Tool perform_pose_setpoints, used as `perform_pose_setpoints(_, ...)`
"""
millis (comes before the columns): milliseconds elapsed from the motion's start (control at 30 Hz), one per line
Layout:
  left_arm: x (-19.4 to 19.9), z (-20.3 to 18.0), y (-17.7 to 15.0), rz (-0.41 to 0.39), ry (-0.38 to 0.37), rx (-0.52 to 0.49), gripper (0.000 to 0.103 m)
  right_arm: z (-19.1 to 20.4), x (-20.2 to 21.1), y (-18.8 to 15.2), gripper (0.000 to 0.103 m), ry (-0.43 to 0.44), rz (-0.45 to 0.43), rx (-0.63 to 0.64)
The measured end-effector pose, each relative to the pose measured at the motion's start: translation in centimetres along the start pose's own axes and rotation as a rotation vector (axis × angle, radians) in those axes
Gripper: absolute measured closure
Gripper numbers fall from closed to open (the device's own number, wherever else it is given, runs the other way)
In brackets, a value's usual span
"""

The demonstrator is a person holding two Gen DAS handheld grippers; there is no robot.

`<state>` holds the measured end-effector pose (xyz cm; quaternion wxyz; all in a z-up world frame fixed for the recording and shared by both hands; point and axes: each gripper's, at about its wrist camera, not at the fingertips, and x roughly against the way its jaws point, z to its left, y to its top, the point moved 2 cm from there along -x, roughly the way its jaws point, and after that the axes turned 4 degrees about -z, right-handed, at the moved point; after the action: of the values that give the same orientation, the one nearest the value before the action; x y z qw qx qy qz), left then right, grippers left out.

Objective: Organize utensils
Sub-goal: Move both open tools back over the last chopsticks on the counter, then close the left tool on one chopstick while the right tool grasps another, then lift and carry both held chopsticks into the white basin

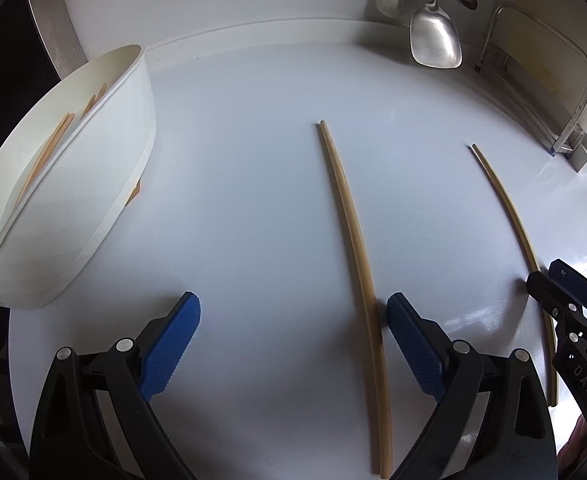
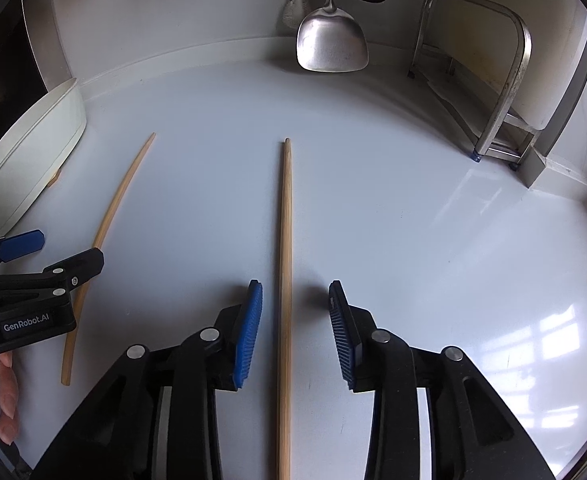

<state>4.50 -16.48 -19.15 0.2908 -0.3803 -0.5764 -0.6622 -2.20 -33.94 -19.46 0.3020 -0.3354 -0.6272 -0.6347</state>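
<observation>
Lying flat on the white table (image 2: 413,200), one chopstick (image 2: 284,280) is straddled untouched by the parted right tool (image 2: 295,300), another chopstick (image 1: 353,240) flanked by the wide-open left tool (image 1: 293,320).

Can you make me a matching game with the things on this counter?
Things:
1. spatula
2. bin
3. right gripper
4. rack

Places:
A. around a chopstick, not touching it
B. far right, by the wall
C. hanging at the back
D. far left, chopsticks inside

Pairs: 1-C, 2-D, 3-A, 4-B
</observation>
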Motion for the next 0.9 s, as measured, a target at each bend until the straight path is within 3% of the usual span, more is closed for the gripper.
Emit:
perform_pose_setpoints(267,0.0,-0.2,0.1,-0.001,-0.003,0.002,0.011,0.6,-0.2,0.3,0.07,0.018,0.0,0.029)
perform_pose_setpoints(467,0.2,-0.3,0.0,0.0,-0.04,0.007,0.021,0.7,-0.2,0.2,0.071,0.017,-0.02,0.025)
perform_pose_setpoints(567,0.8,-0.7,-0.2,-0.007,-0.047,-0.005,0.036,1.0,0.0,0.0,0.083,0.012,-0.02,0.032)
perform_pose_setpoints(633,1.3,-0.9,-0.6,-0.01,-0.055,-0.019,0.046,1.2,0.1,0.0,0.086,0.002,-0.016,0.041)
perform_pose_setpoints(700,1.6,-1.1,-0.7,-0.006,-0.056,-0.02,0.061,1.3,0.0,0.0,0.097,-0.001,-0.01,0.043)
perform_pose_setpoints(733,1.4,-1.4,-0.4,-0.003,-0.056,-0.02,0.065,1.4,0.0,0.1,0.097,-0.008,-0.006,0.044)
perform_pose_setpoints(800,1.4,-1.9,-0.1,0.01,-0.058,-0.023,0.094,1.4,0.0,0.1,0.097,-0.007,-0.001,0.038)
perform_pose_setpoints(900,1.4,-2.6,-0.1,0.028,-0.043,-0.047,0.096,1.5,0.0,0.2,0.097,0.005,0.004,0.028)
